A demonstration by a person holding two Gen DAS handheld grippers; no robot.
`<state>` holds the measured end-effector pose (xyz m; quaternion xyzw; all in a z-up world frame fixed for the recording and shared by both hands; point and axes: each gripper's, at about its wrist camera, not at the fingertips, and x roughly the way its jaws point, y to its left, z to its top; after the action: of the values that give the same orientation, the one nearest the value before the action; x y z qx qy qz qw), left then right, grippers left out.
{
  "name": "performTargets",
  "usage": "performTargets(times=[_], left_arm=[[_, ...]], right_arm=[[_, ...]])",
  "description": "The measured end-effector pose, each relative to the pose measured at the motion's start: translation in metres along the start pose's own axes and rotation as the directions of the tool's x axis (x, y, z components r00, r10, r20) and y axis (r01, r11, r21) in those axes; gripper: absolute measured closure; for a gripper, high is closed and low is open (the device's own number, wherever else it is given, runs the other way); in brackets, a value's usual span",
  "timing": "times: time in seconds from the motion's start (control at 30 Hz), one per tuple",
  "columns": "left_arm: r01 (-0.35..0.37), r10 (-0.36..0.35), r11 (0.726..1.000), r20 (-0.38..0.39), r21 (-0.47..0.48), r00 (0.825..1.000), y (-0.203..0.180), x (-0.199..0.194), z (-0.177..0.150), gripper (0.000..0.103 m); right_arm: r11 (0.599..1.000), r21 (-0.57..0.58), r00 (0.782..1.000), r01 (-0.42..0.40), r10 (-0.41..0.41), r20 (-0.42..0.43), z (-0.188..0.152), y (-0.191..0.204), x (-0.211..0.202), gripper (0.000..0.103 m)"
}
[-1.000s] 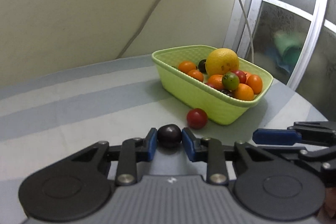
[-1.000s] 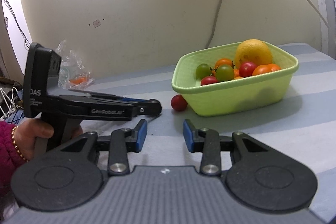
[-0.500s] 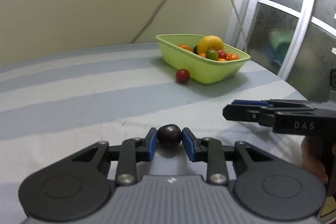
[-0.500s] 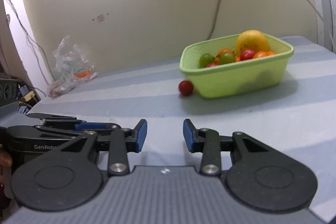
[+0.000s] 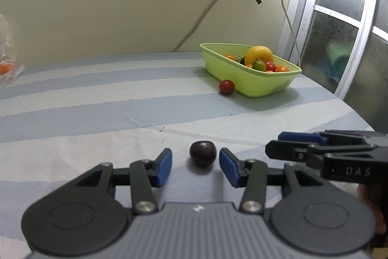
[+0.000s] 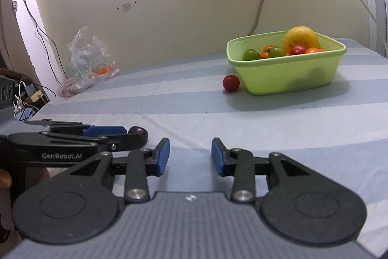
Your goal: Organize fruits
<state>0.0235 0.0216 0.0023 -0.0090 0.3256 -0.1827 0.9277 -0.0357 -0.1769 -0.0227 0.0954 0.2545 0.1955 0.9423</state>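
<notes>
A dark purple fruit (image 5: 202,153) rests on the striped tablecloth between the blue pads of my left gripper (image 5: 195,163). Its jaws are opening, and neither pad touches the fruit. The right wrist view shows the same fruit (image 6: 140,132) just past the left gripper's tips. My right gripper (image 6: 190,152) is open with nothing in it, low over the cloth to the right of the left one. Far off, a lime-green basket (image 5: 257,84) holds a big yellow citrus (image 5: 258,54) and several small tomatoes. A red tomato (image 5: 226,87) lies on the cloth against the basket's left side.
A crumpled plastic bag (image 6: 89,64) with something orange inside lies at the far left by the wall. A window frame (image 5: 339,28) runs along the right past the table's rounded edge. Cables hang on the wall behind the basket. Striped cloth stretches between the grippers and the basket.
The left gripper pulled back from the basket with the dark fruit in its pads. Now the jaws have parted and the fruit sits free on the cloth. The right gripper hardly shifted.
</notes>
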Motion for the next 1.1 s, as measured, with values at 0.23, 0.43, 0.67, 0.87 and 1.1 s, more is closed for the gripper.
performTargets(times=[0.23,0.43,0.67,0.87,1.1], left_arm=[[-0.006,0.006,1.0,0.016,-0.01,1.0,0.005,-0.007,-0.002,0.055],[-0.018,0.019,0.999,0.023,-0.027,1.0,0.012,-0.011,-0.005,0.053],[-0.035,0.036,0.998,0.026,-0.043,0.999,0.021,-0.015,-0.01,0.051],[-0.044,0.045,0.997,0.029,-0.057,0.999,0.028,-0.018,-0.013,0.051],[-0.016,0.021,0.996,0.053,-0.09,0.998,0.04,-0.022,-0.018,0.051]], right_arm=[[1.0,-0.025,1.0,0.0,0.0,-0.007,-0.003,0.008,0.001,0.062],[0.999,-0.04,1.0,0.004,-0.005,-0.013,-0.004,0.013,0.003,0.062],[0.998,-0.061,1.0,-0.001,-0.001,-0.021,-0.006,0.019,0.005,0.062],[0.997,-0.079,1.0,0.002,-0.003,-0.024,-0.008,0.024,0.006,0.062],[0.994,-0.105,1.0,0.005,-0.008,-0.024,-0.01,0.031,0.006,0.061]])
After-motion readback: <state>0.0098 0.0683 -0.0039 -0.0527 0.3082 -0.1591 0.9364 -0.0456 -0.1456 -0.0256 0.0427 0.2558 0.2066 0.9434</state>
